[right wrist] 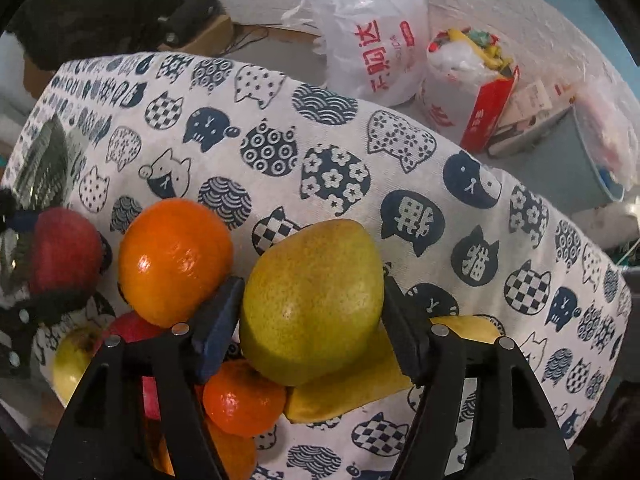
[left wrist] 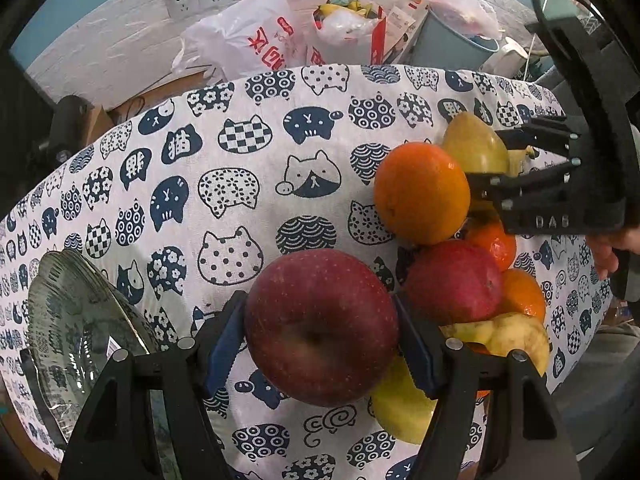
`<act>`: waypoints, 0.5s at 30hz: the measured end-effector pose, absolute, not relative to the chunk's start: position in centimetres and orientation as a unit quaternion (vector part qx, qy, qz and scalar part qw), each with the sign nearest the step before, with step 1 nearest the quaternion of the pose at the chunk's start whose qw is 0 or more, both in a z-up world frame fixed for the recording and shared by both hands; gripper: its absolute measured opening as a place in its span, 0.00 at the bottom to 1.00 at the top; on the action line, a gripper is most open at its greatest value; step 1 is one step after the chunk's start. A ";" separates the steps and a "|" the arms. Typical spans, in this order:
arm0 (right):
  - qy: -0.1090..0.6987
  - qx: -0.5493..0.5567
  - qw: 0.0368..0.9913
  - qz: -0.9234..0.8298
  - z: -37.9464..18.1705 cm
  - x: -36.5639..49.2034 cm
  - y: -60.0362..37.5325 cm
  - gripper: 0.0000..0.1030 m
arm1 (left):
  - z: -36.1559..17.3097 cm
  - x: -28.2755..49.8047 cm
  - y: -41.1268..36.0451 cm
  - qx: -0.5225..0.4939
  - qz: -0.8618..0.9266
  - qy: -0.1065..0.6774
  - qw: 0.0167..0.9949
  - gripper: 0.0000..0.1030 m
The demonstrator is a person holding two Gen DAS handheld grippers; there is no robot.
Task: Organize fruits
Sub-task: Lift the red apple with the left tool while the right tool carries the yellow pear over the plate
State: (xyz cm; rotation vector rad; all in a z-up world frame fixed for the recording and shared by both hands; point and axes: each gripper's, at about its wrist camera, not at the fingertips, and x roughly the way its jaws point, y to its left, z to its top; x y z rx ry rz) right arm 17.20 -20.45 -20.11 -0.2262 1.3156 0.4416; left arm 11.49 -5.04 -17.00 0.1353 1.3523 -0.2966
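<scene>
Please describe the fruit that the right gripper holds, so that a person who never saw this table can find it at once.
On the cat-print tablecloth, look at the heap of fruit near the front edge. At its far side the right gripper is closed on a yellow-green pear, beside a large orange. It is the only speckled, yellow-green fruit tapering to a blunt point; its neighbours are round oranges and red apples.

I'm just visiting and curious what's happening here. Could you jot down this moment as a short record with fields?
left tongs: shut on a dark red round apple
right tongs: shut on a yellow-green speckled pear
fruit pile: large orange, second red apple, bananas, small tangerines
dish: clear ribbed glass bowl, left of the pile
surface: cat-print white and navy tablecloth
</scene>
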 end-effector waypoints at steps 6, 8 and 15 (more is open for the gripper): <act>0.585 -0.126 0.777 0.196 -18.6 16.0 -20.0 0.66 | -15.4 11.0 -5.1 0.068 -0.140 0.604 0.781 0.71; 0.577 -0.128 0.784 0.190 -17.7 15.7 -20.1 0.66 | -14.8 10.7 -5.0 0.067 -0.141 0.599 0.785 0.71; 0.551 -0.119 0.802 0.197 -14.0 14.6 -19.9 0.66 | -12.6 9.5 -4.3 0.064 -0.140 0.582 0.798 0.71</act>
